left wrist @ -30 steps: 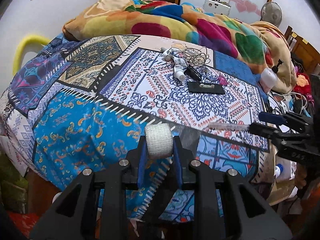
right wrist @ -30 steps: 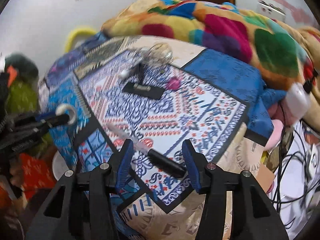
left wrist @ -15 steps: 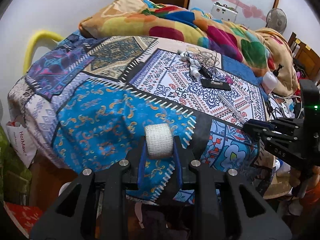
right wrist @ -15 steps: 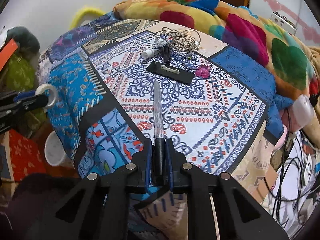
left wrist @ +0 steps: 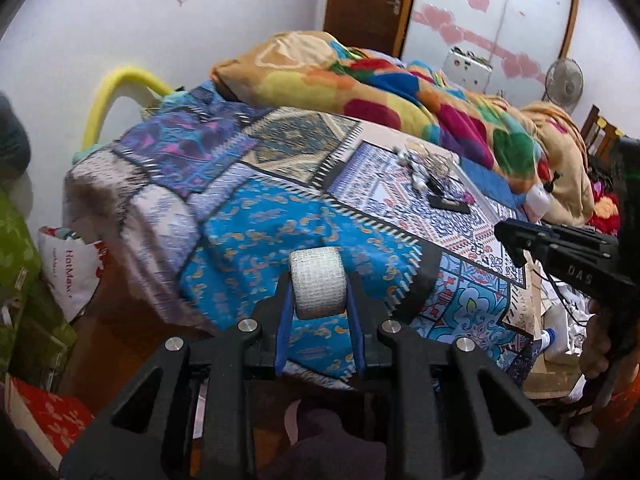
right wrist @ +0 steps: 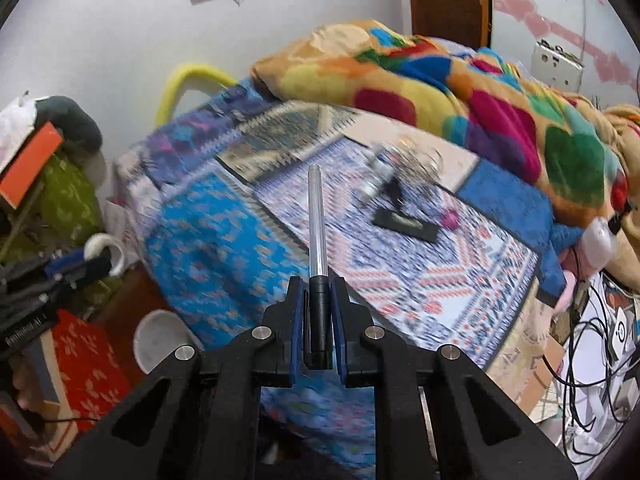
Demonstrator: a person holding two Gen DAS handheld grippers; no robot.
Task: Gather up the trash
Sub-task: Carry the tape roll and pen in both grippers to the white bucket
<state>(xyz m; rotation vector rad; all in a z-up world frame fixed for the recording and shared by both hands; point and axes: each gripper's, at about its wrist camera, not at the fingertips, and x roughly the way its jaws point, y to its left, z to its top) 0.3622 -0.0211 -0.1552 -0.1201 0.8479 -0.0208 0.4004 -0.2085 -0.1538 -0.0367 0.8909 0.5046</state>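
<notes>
My left gripper is shut on a white roll of gauze tape, held in the air off the near edge of the bed. In the right wrist view that same gripper shows at the left with the roll at its tip. My right gripper is shut on a pen with a clear barrel and black grip, which sticks up and away over the patterned bedspread. The right gripper also reaches in from the right of the left wrist view.
On the bed lie a black flat device, a tangle of wires with small bottles and a pink bit. A colourful quilt is piled behind. A white bucket and red box stand on the floor at left, cables at right.
The right gripper closed on the pen lying on the bedspread and lifted it. Both grippers then pulled back and up from the bed, the left still holding the roll.
</notes>
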